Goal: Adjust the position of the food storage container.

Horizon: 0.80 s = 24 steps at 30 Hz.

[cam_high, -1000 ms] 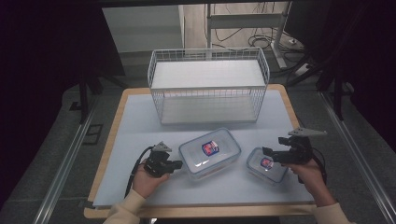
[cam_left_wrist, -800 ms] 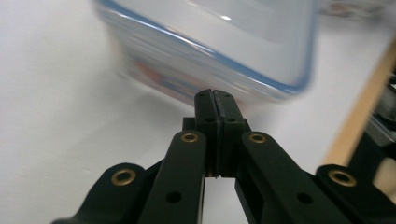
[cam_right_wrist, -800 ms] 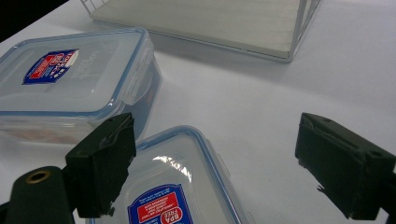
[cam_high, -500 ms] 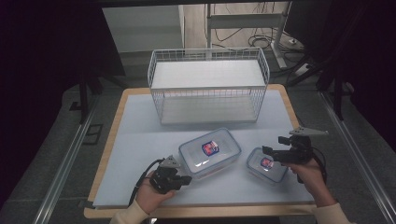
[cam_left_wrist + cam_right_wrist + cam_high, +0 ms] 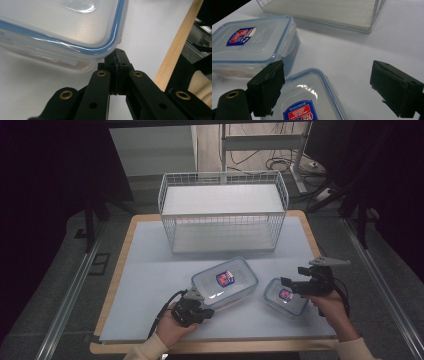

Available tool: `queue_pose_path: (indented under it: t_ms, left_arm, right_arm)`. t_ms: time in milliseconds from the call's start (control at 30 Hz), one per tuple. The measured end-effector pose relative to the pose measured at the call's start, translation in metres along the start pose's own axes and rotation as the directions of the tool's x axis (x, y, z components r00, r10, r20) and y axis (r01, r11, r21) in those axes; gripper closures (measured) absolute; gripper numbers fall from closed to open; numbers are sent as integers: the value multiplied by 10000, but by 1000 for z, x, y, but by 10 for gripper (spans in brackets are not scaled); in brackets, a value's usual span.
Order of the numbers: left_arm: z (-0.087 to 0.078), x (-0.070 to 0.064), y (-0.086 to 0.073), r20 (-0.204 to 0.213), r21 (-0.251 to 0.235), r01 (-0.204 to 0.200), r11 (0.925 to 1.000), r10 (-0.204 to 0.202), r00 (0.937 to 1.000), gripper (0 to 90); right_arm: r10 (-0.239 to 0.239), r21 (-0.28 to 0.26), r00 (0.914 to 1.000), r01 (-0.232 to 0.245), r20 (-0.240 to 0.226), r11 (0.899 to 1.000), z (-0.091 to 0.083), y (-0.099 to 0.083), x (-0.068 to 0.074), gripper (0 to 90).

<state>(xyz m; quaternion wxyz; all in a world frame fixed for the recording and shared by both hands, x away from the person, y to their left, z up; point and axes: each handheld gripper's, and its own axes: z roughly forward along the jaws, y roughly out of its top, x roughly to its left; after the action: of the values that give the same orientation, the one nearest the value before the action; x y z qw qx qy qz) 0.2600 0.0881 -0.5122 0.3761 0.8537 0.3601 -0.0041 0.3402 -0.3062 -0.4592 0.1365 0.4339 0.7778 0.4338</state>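
Two clear plastic boxes with blue-sealed lids lie on the counter (image 5: 150, 270), in front of a white wire basket (image 5: 223, 212) that stands at the far side. The large box (image 5: 224, 281) lies near the middle of the counter, lid on, red-and-blue label facing up; the small box (image 5: 285, 296) lies just to its right, near but apart from it, with the same kind of label on its lid. Left gripper (image 5: 196, 309) sits at the near left corner of the large box, held low by the left hand (image 5: 172, 327). In the left gripper view its jaws are pressed together with nothing between them, and their tips meet the rounded corner of the large box (image 5: 62, 27) just under the blue rim; whether they actually touch the plastic or stop just short I cannot tell. Right gripper (image 5: 295, 285) hovers over the small box, held by the right hand (image 5: 332, 307). In the right gripper view its jaws stand wide apart, one on each side of the small box (image 5: 309, 100), neither touching it; the large box (image 5: 252, 45) lies beyond the left jaw, and the basket's floor (image 5: 324, 12) runs across the top of that view
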Motion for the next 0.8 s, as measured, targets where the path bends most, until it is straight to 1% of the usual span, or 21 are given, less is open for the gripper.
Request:
queue_pose_path:
  t_ms: [133,233,300,400,433,467,500,533,567,600,667,733,767,800]
  left_arm:
    - [0,1,1,-15,27,-27,10000,27,10000,900]
    - [0,5,2,-33,-17,66,10000,-66,10000,900]
    - [-1,12,3,-57,-107,223,9997,-224,9997,900]
    - [-3,19,4,-100,-165,329,9993,-331,9994,900]
    - [-3,19,4,-100,-165,329,9993,-331,9994,900]
    - [-3,23,6,-136,-211,421,9989,-424,9990,900]
    - [-3,23,6,-136,-211,421,9989,-424,9990,900]
    - [-3,28,7,-104,-248,515,9984,-518,9986,900]
    - [-3,28,7,-104,-248,515,9984,-518,9986,900]
    - [-2,31,7,-150,-253,568,9981,-572,9982,900]
    - [-2,33,8,-187,-228,574,9981,-578,9982,900]
    - [-3,36,10,-344,-210,563,9982,-570,9978,900]
    - [-3,38,11,-404,-180,531,9984,-538,9977,900]
    - [-3,39,11,-454,-225,591,9980,-601,9972,900]
  right_arm:
    - [7,-15,10000,-7,0,10000,0,0,0,117]
    - [-33,-14,10000,33,7,10000,0,0,0,117]
    - [-39,-5,10000,39,3,10000,0,0,0,117]
    - [-36,13,10000,36,13,10000,0,0,0,117]
    - [-36,13,10000,36,13,10000,0,0,0,117]
    - [-2,29,10000,2,12,10000,1,0,0,117]
    - [-4,32,10000,4,10,10000,1,0,0,117]
    - [-8,31,10000,8,5,10000,1,0,0,117]
    - [-24,27,10000,24,12,10000,1,0,0,118]
    - [-25,22,10000,25,7,10000,0,0,0,117]
    - [-25,17,10000,25,6,10000,0,0,0,118]
    - [-34,1,10000,34,15,10000,0,0,0,117]
    - [15,-29,10000,-15,5,10000,0,0,0,117]
    - [140,-139,9999,-141,-41,9998,0,0,-1,117]
